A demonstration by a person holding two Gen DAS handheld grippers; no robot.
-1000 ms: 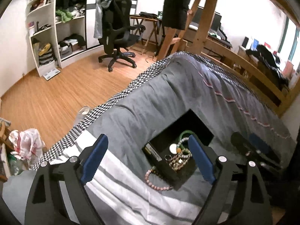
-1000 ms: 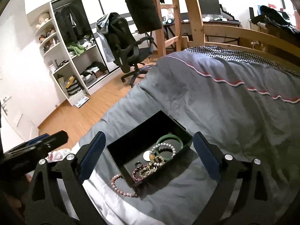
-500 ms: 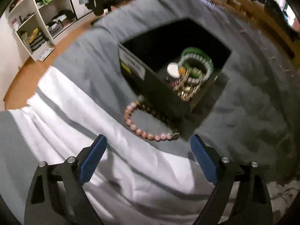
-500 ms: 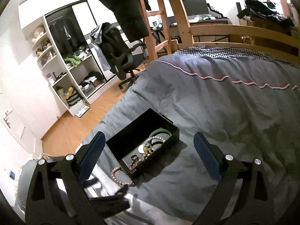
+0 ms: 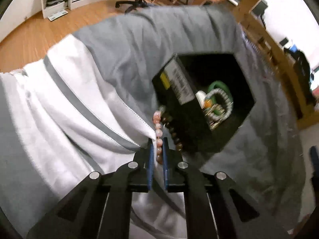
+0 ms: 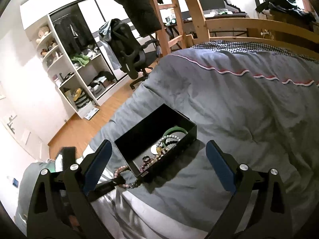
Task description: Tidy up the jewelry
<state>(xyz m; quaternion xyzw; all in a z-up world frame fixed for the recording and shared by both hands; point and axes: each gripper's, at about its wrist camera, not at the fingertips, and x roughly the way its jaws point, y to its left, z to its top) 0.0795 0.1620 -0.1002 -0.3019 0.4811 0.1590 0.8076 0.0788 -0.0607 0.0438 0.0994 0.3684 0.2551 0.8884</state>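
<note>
**Left gripper pinches the pink bead bracelet beside the jewelry box**

The left gripper (image 5: 158,145) has its blue pads drawn close together on a pink bead bracelet (image 5: 158,133), which lies on the bed just outside the near corner of the black jewelry box (image 5: 179,87). Several pink beads sit between the pads; the rest of the strand curves up along the box's outer wall, where a run of darker brown beads touches the box side. The bracelet rests where the white sheet (image 5: 79,107) meets the gray duvet (image 5: 129,45).

Inside the box, toward its right end, lie a green bangle (image 5: 217,85), a pale gray beaded bracelet (image 5: 225,103), a white round piece (image 5: 200,96) and a tangle of gold chain (image 5: 214,117). A printed label (image 5: 177,83) runs along the box's outer wall.

The right gripper (image 6: 157,159) hangs above the bed with its fingers spread wide, holding nothing; the box (image 6: 139,145) appears between them, lower down. In this view the left gripper's dark tip (image 6: 107,184) reaches the bracelet (image 6: 121,169) at the box's near corner.

Beyond the bed stand a black office chair (image 6: 127,51), white open shelves (image 6: 79,75) and a wooden bed frame (image 6: 239,23).
</note>
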